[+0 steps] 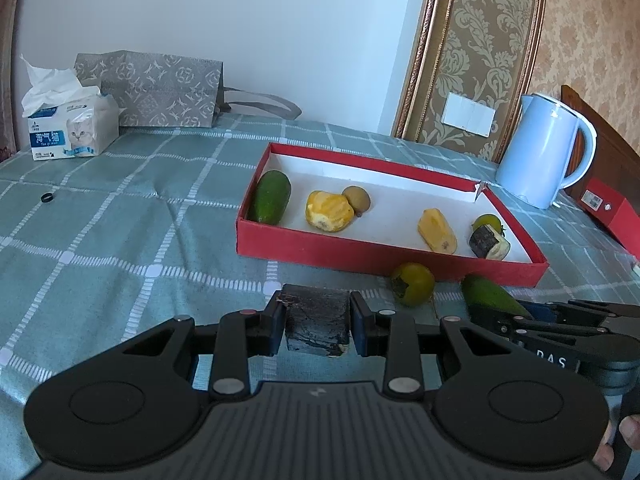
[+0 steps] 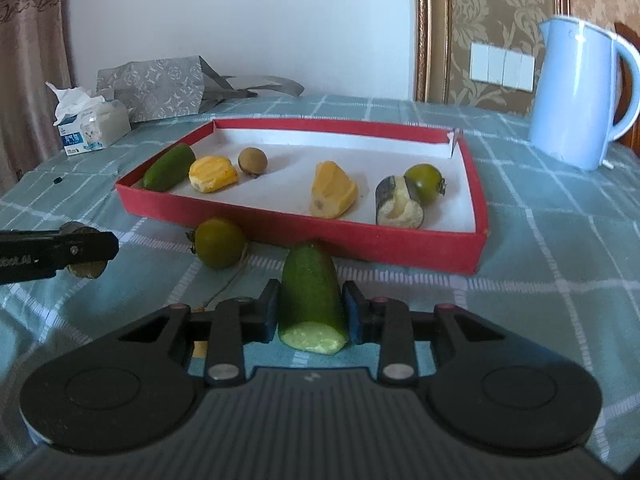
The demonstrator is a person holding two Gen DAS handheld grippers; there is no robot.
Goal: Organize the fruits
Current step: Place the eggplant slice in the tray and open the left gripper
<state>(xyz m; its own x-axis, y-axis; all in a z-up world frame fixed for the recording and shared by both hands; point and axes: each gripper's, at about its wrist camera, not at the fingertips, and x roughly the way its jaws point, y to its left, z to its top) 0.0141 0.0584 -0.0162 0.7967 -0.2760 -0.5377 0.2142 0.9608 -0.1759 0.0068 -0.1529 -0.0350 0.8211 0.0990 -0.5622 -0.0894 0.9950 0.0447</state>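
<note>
- The left tool is closed on a dark fruit piece, near the camera.
- The right tool is closed on a cut cucumber piece.
- A green round fruit lies on the desk, touching the red tray, where other fruits lie.

**Where the fruit lies**

The tray sits mid-table; in it, left to right — cucumber piece, two banana pieces, kiwi behind. Just before its near wall lie a persimmon and another cucumber half. Kettle behind, right.
</note>
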